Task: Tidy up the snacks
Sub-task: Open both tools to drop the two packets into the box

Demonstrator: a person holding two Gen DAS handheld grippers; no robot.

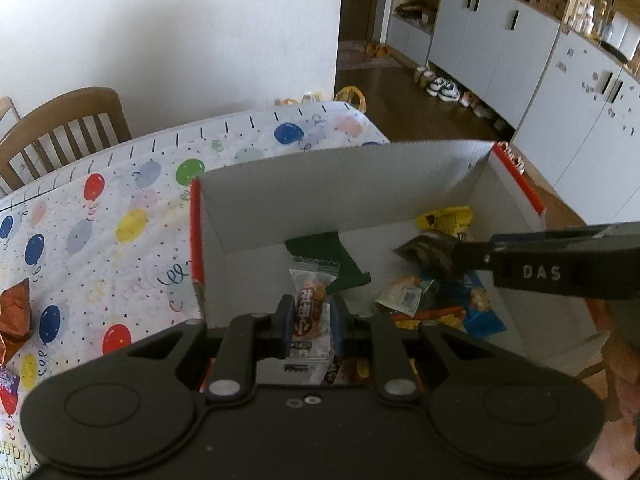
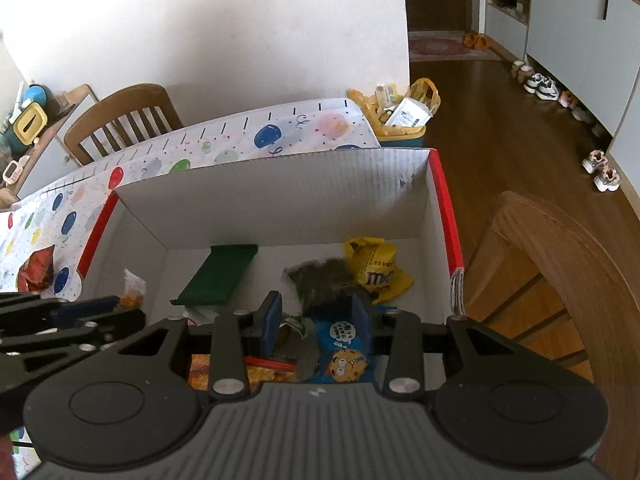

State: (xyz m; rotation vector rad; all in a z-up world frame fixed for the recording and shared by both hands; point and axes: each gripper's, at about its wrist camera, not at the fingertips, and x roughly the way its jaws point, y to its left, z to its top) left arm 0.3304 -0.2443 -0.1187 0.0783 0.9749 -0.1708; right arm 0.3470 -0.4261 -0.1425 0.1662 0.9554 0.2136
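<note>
Snacks lie inside a white cardboard box (image 2: pixel 280 200) with red outer edges, which sits on a table covered by a balloon-print cloth (image 1: pixel 120 208). On the box floor: a dark green wrapper (image 2: pixel 218 276) toward the back, a yellow M&M's bag (image 2: pixel 376 268) at back right, a blue cookie packet (image 2: pixel 344 348) with a cartoon cookie face, and orange-patterned packets near the front wall.

Left gripper (image 1: pixel 310 320): jaws narrow, blue pads pressed on both sides of a small clear-wrapped snack (image 1: pixel 310 308) with a brown label; the wrapper's crimped top sticks up above the pads. It is held over the box's front left area.

Right gripper (image 2: pixel 316 316): jaws partly closed on a dark crinkled snack packet (image 2: pixel 324 280), which projects forward from between the blue pads, above the right half of the box. The left wrist view shows this packet at the tips of the right gripper.

Outside the box, a reddish-brown packet (image 2: pixel 36 268) lies on the cloth to the left. A wooden chair (image 2: pixel 124 120) stands behind the table.
</note>
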